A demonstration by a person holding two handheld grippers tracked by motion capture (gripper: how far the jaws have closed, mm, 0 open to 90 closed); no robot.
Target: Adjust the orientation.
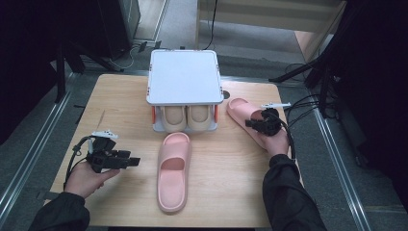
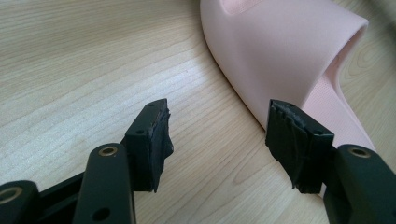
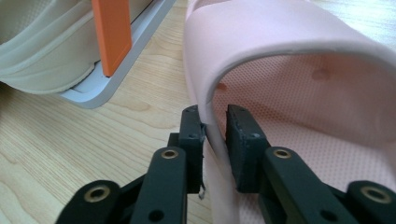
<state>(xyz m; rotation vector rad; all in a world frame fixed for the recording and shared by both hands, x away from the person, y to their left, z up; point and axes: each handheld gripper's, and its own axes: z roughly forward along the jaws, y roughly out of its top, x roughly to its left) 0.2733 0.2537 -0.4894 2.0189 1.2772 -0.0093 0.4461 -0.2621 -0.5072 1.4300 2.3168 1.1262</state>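
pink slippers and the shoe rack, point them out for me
middle pink slipper point(image 1: 172, 185), high view, on its heel bed
right pink slipper point(image 1: 237, 109), high view, on its strap
shoe rack point(image 1: 183, 77), high view, on its top shelf

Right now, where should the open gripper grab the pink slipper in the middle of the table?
Grab the side edge of the strap on the middle pink slipper, coming from the left gripper side. The strap arches up off the sole, so one jaw can probably slip under and one stay outside.

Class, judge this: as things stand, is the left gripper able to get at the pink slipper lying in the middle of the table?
Probably yes. The left gripper is open, and the pink slipper lies just beyond its jaws, with bare table between them.
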